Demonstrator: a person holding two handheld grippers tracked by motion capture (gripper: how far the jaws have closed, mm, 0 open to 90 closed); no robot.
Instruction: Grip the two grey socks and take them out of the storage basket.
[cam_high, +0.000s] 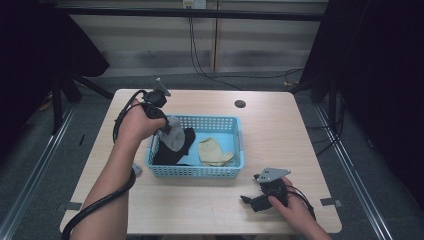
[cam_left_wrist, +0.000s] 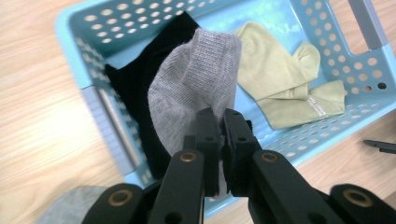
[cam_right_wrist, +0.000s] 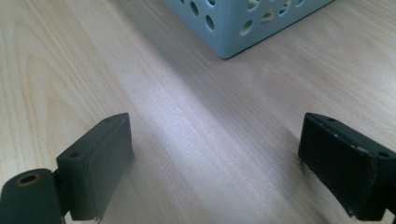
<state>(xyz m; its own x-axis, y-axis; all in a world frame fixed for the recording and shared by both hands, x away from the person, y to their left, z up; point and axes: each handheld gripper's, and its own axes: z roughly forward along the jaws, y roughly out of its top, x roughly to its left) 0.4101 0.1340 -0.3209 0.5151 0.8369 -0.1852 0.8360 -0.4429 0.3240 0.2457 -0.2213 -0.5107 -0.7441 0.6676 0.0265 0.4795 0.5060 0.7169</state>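
Above blue basket (cam_high: 220, 171), centre frame | left gripper (cam_left_wrist: 221, 125) pinches grey sock (cam_left_wrist: 196, 88), hanging | right gripper (cam_right_wrist: 212, 163) lower right, jaws wide, nothing held

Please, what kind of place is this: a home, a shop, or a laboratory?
Probably a laboratory or recording studio. A bare wooden table stands between dark curtains, cables run along the floor, and a person works with hand-held grippers over a blue basket of socks.
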